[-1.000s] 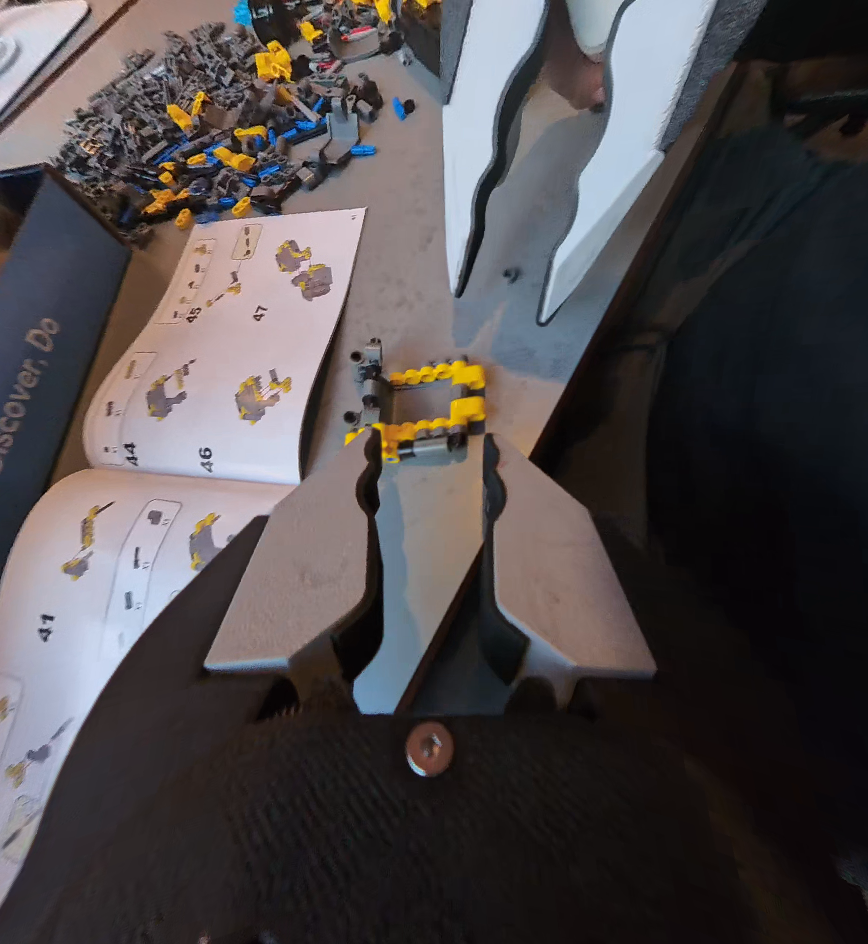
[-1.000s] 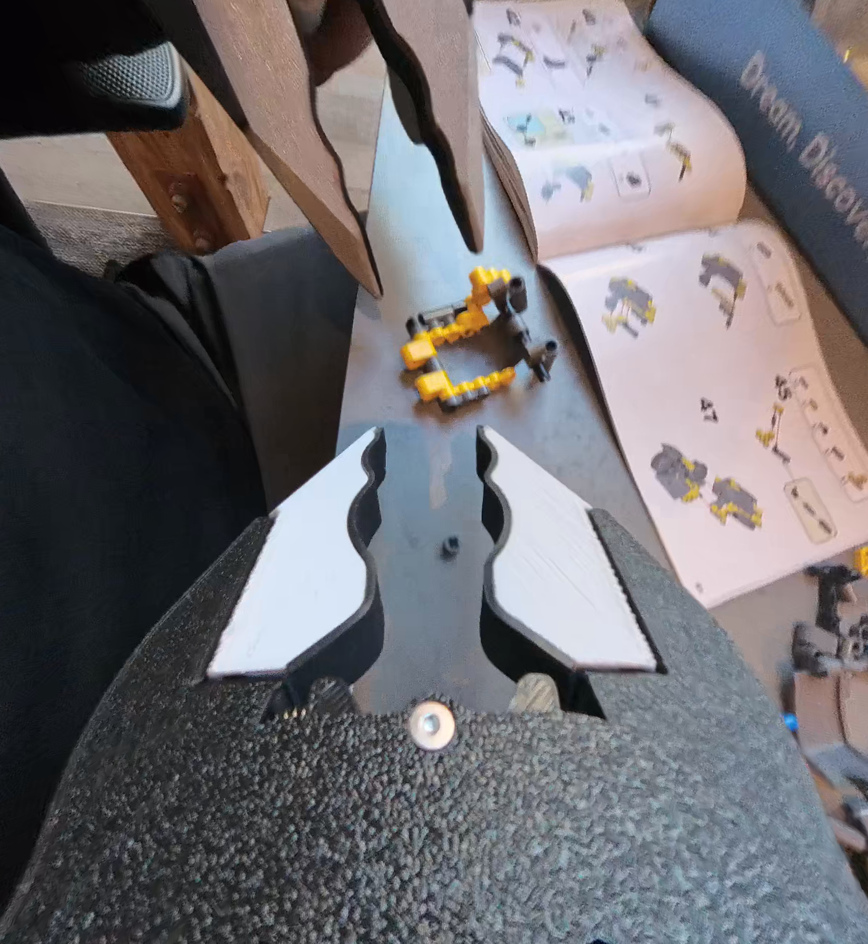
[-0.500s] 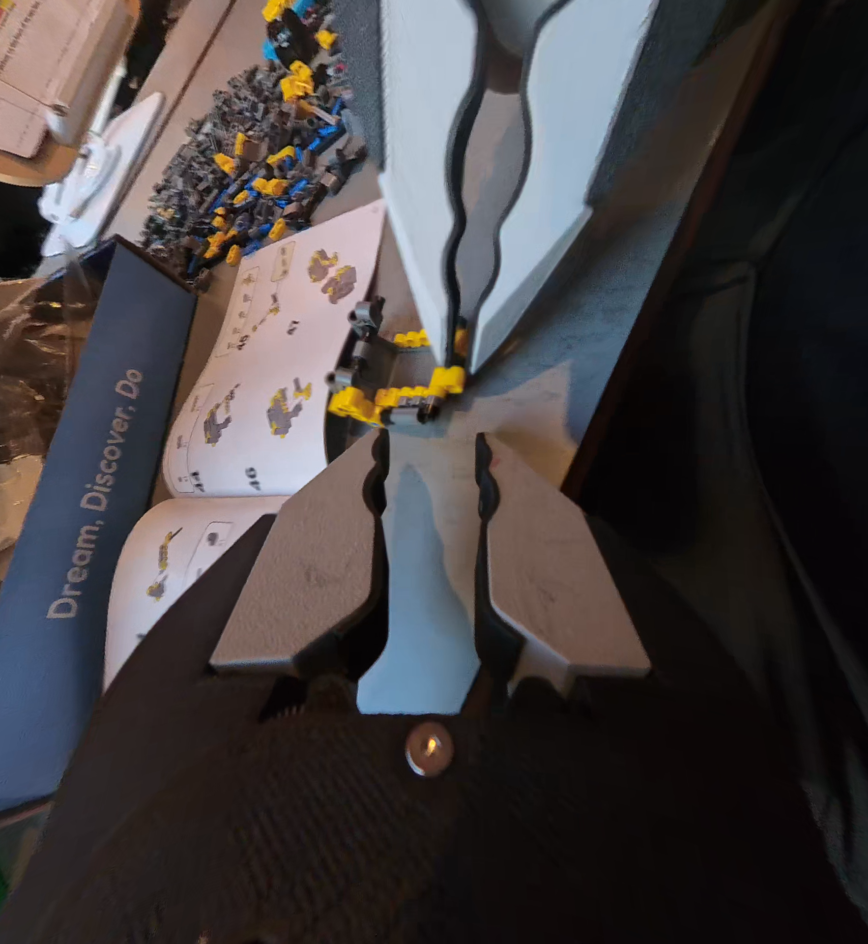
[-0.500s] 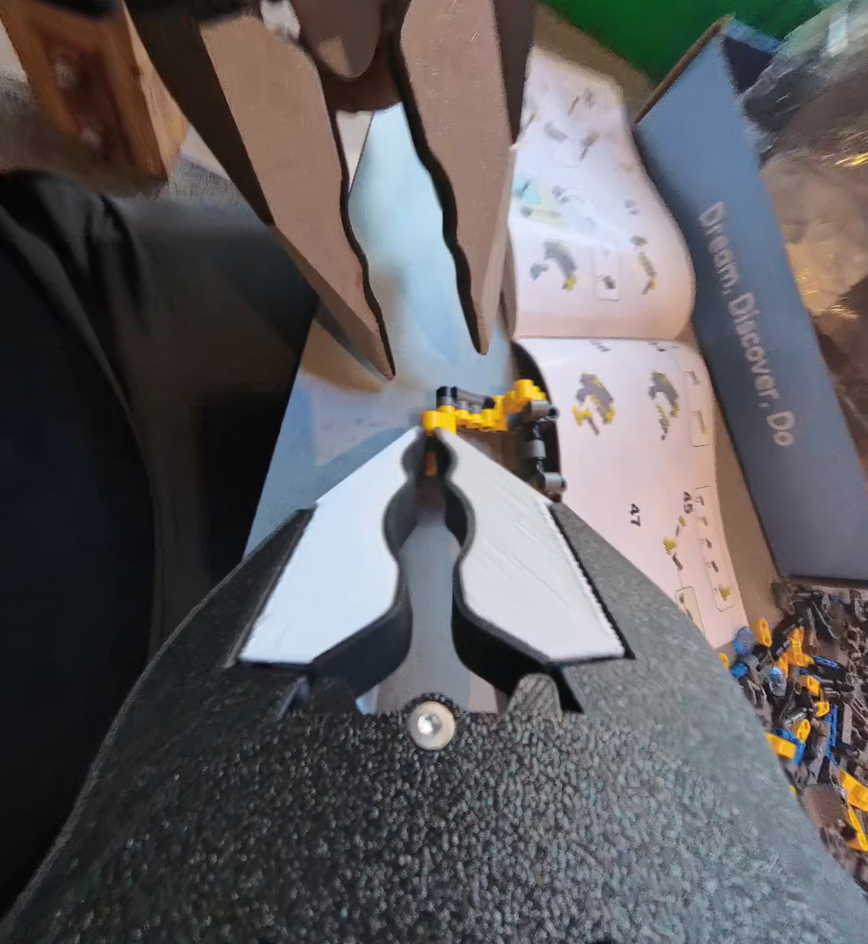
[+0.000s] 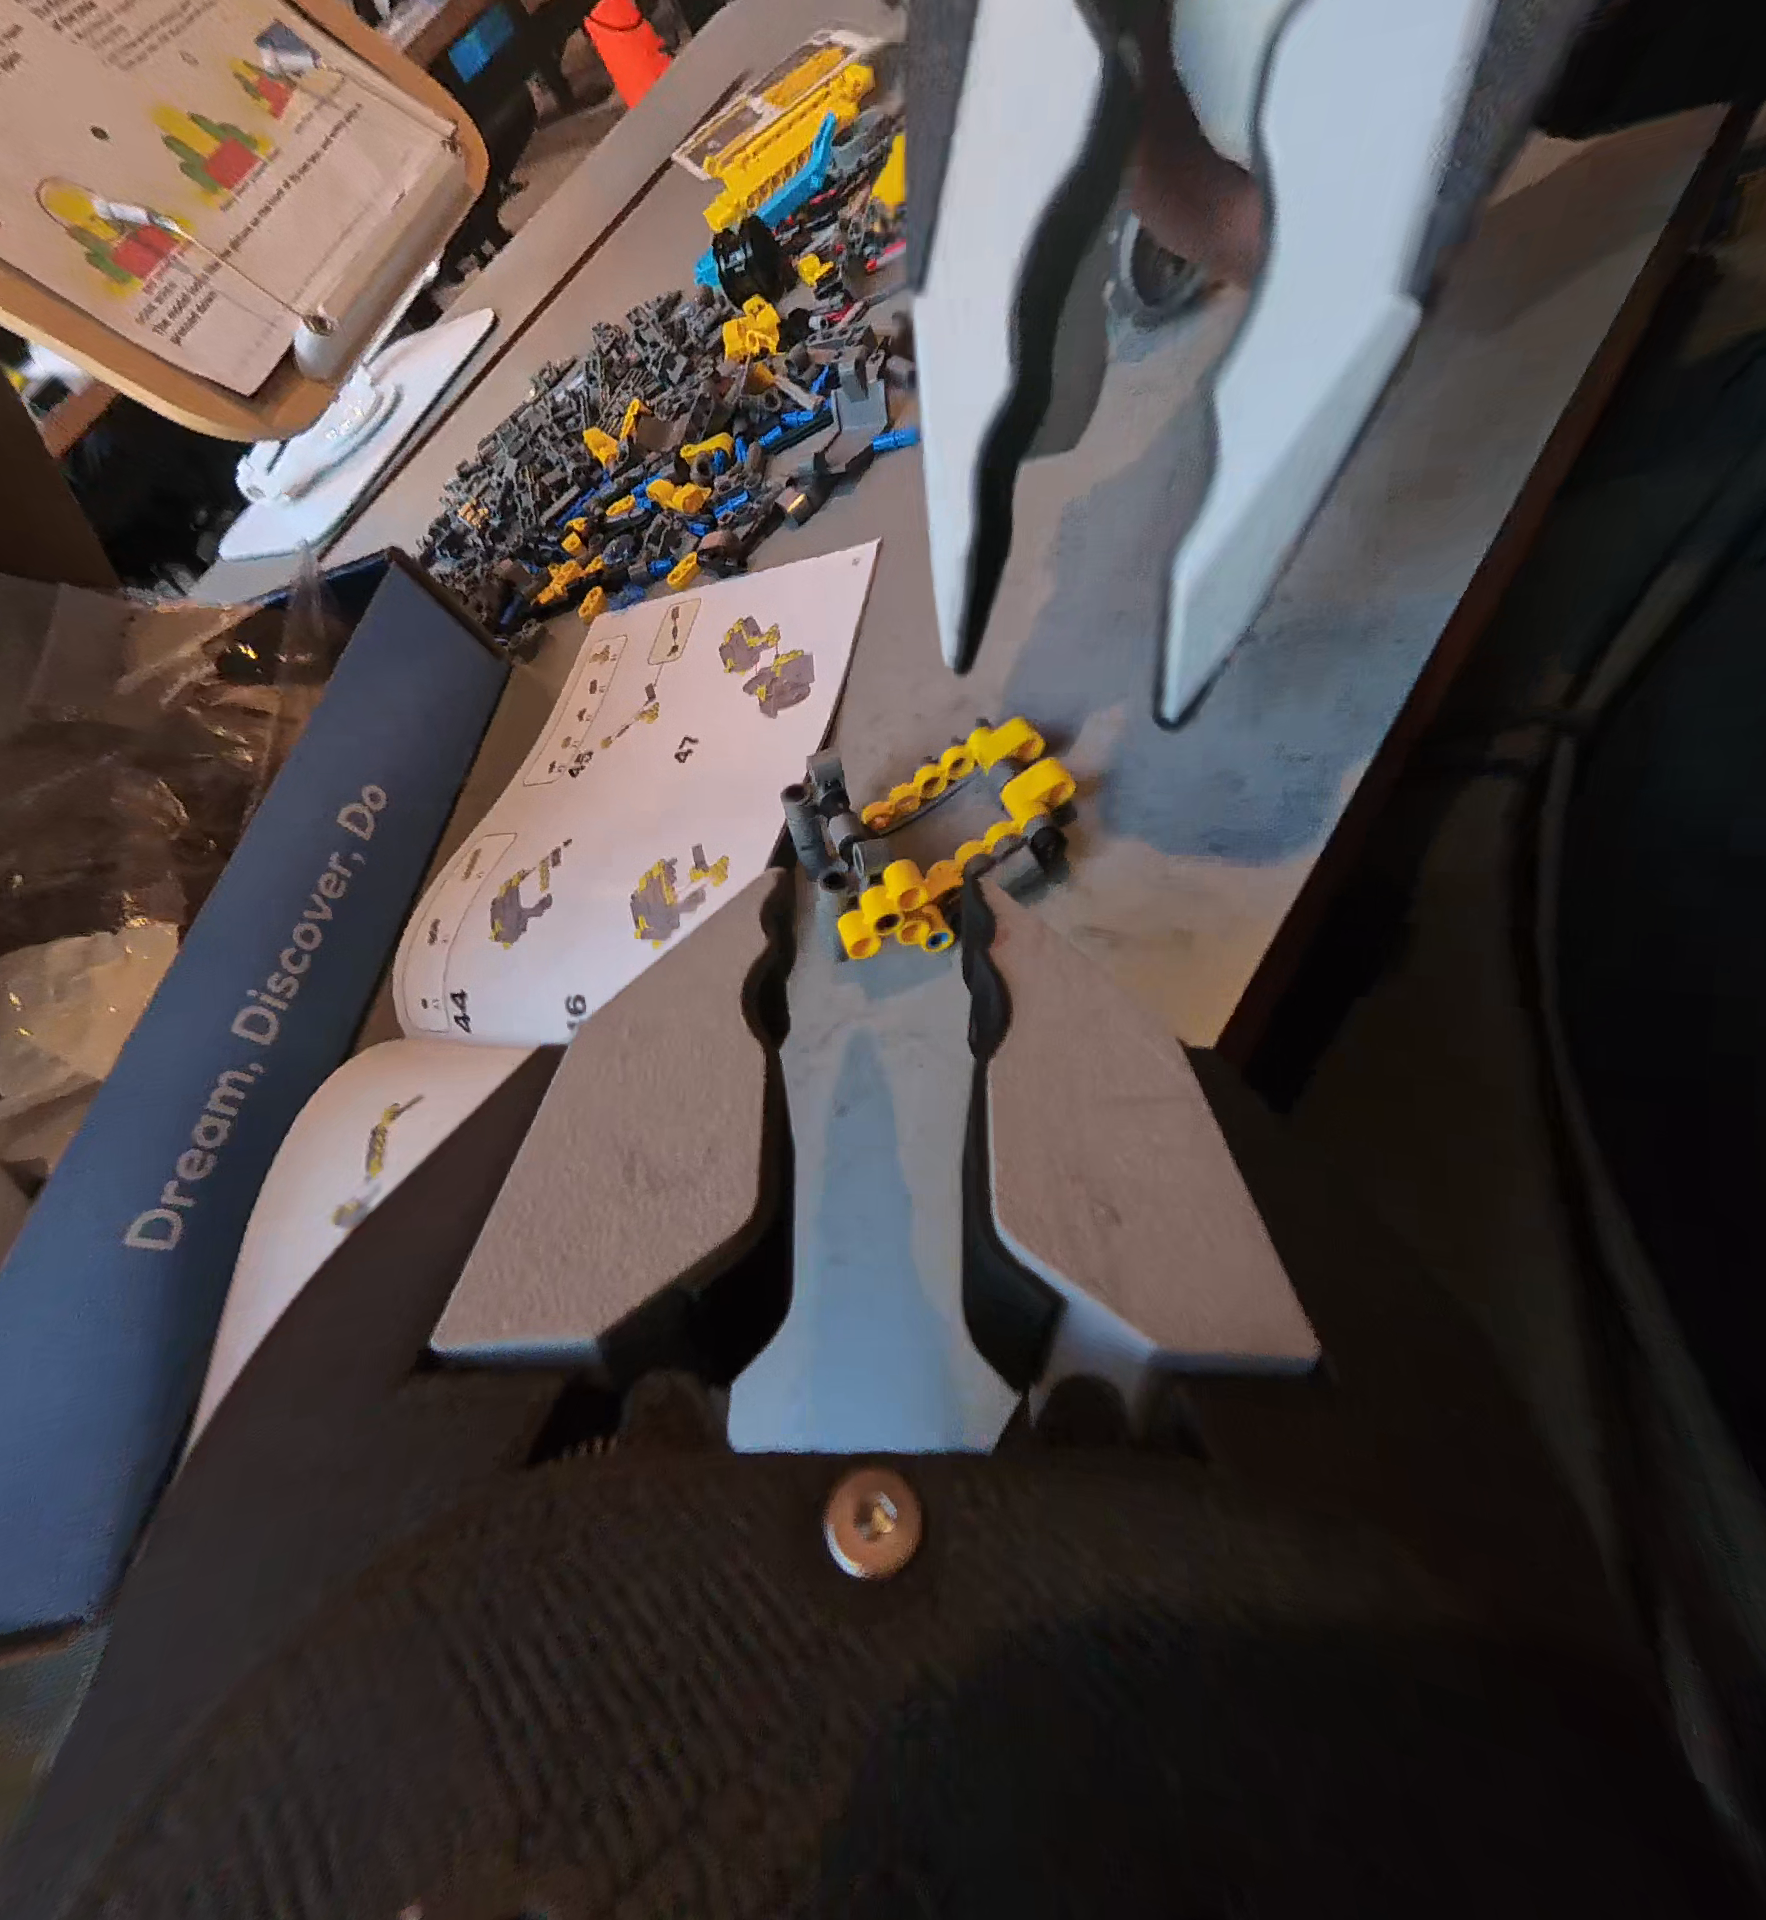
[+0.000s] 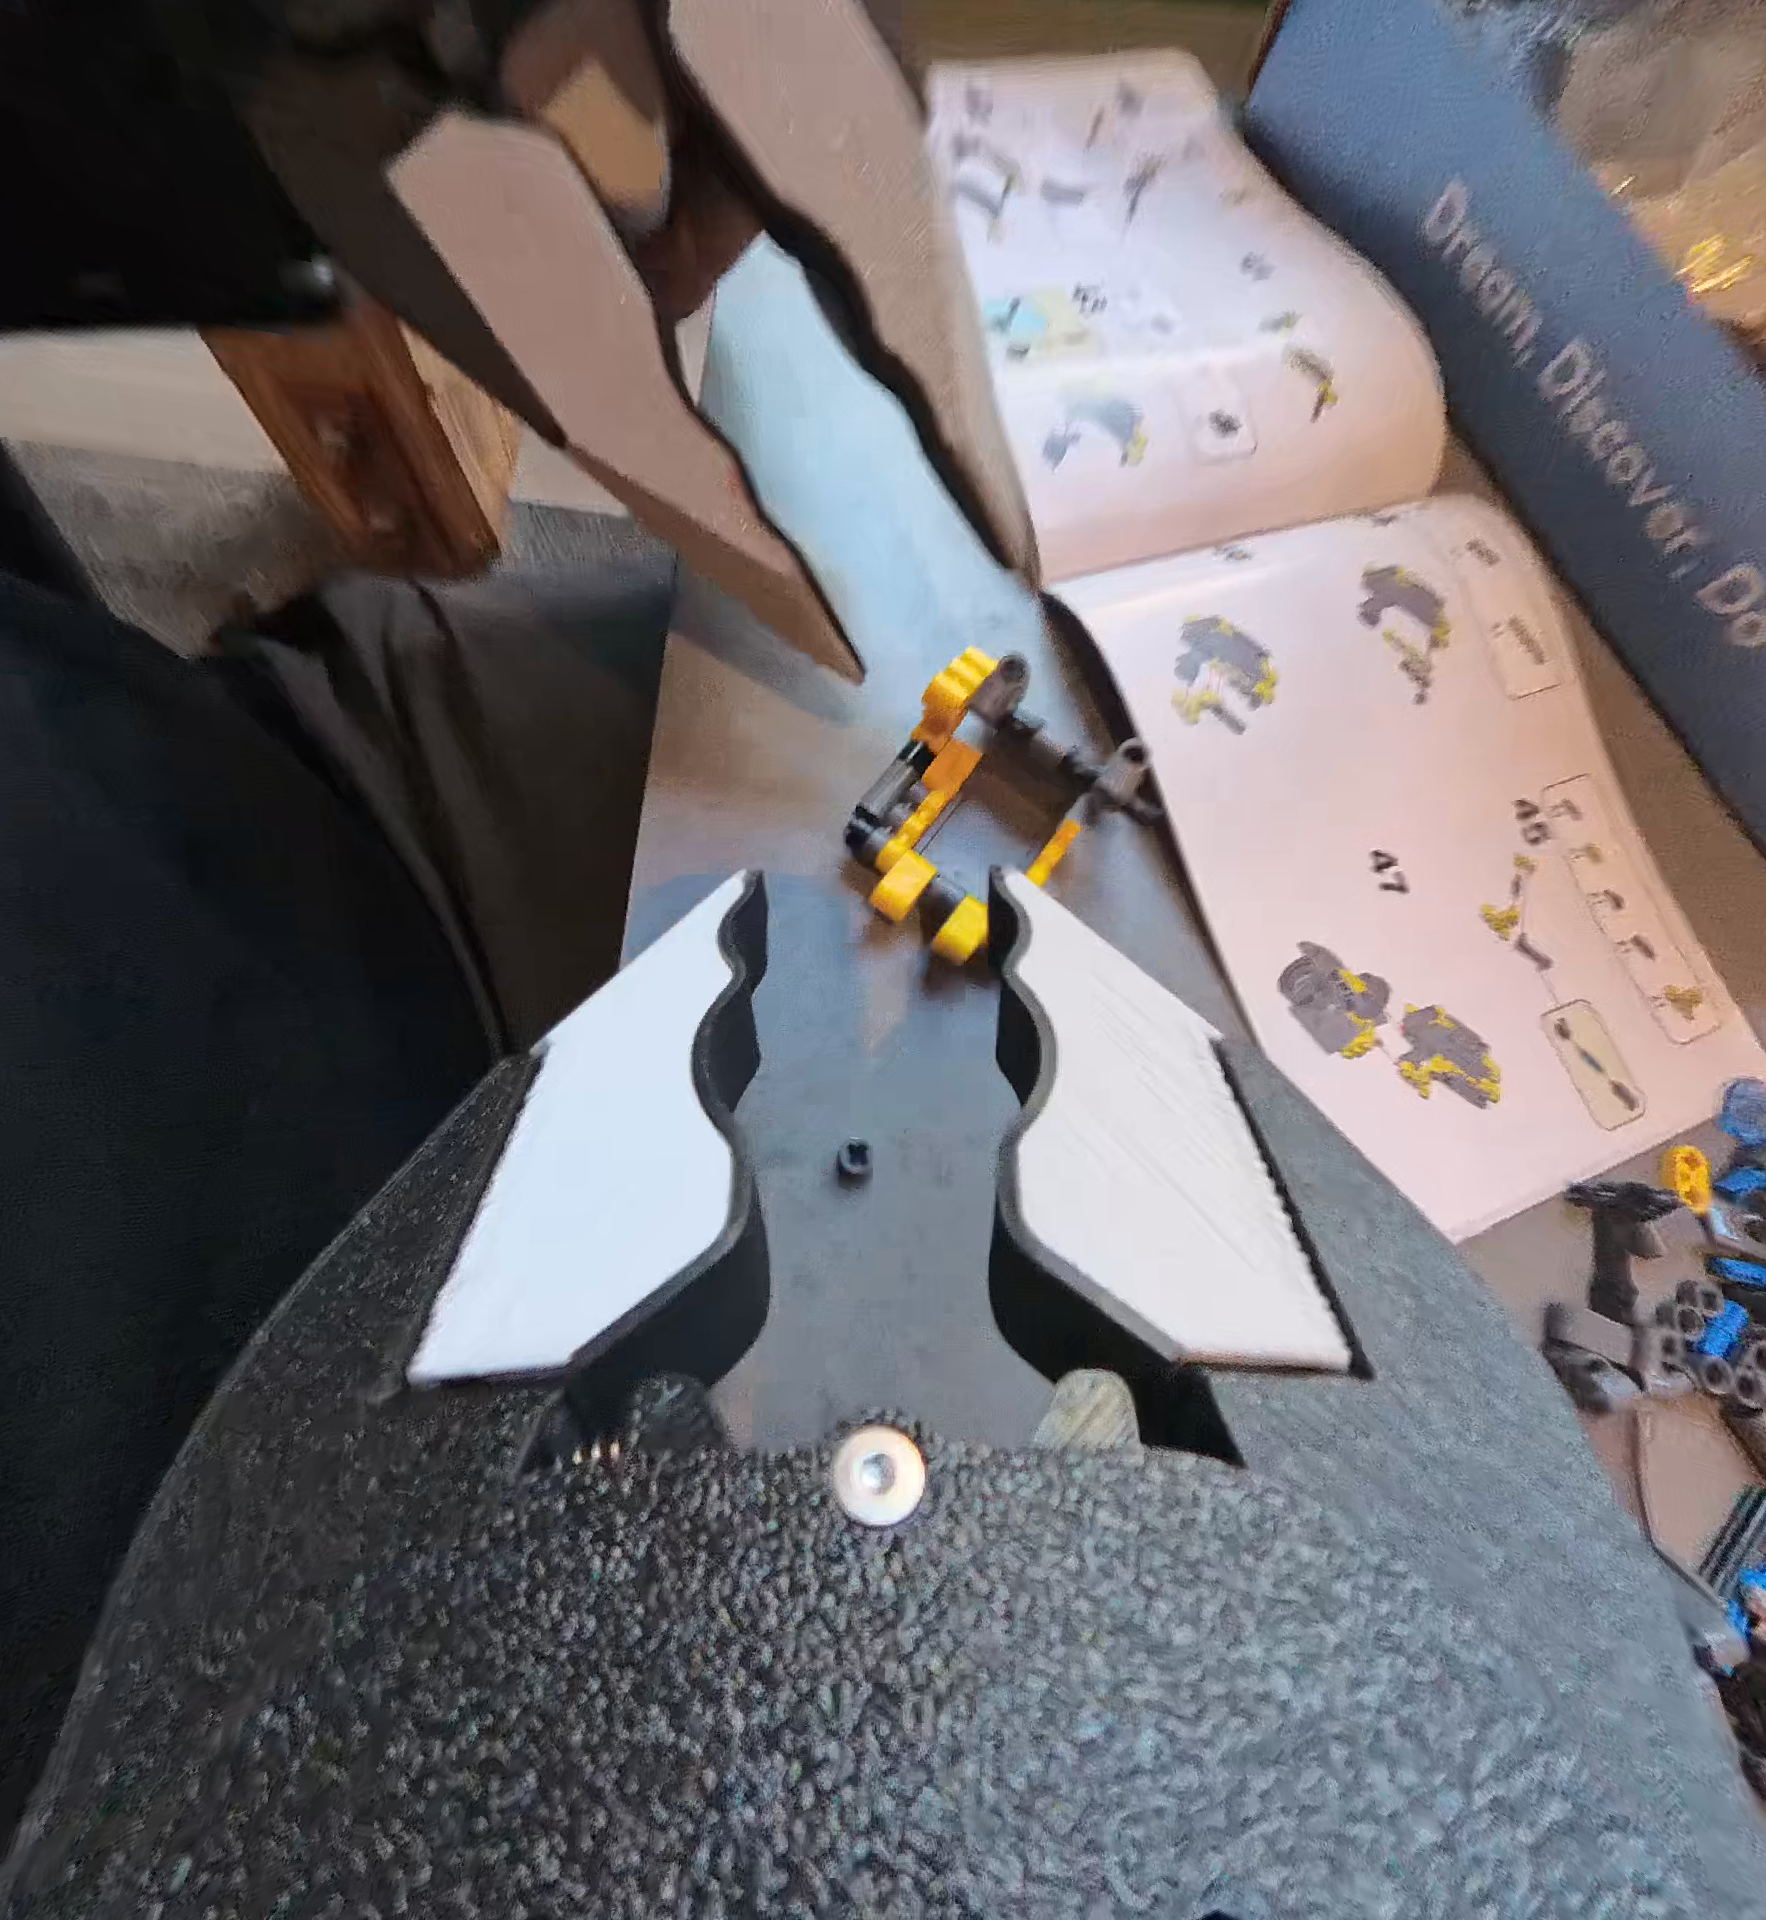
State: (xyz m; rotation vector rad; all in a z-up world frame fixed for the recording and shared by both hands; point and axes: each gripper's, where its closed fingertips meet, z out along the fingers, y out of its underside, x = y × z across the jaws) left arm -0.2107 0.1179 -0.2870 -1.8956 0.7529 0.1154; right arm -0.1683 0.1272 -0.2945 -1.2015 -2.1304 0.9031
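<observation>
Your left hand-held gripper [image 5: 868, 894] and right hand-held gripper [image 6: 874, 894] both stand spread wide, holding nothing. The small yellow-and-grey plastic brick frame [image 5: 936, 831] lies flat on the grey tabletop [image 5: 1274, 748] between their tips, just beside the open white instruction booklet [image 5: 640, 790].

Glossy plastic frame [image 5: 936, 842] on matt grey tabletop [image 5: 1326, 623] (paper booklet [image 5: 650, 769] beside).
</observation>
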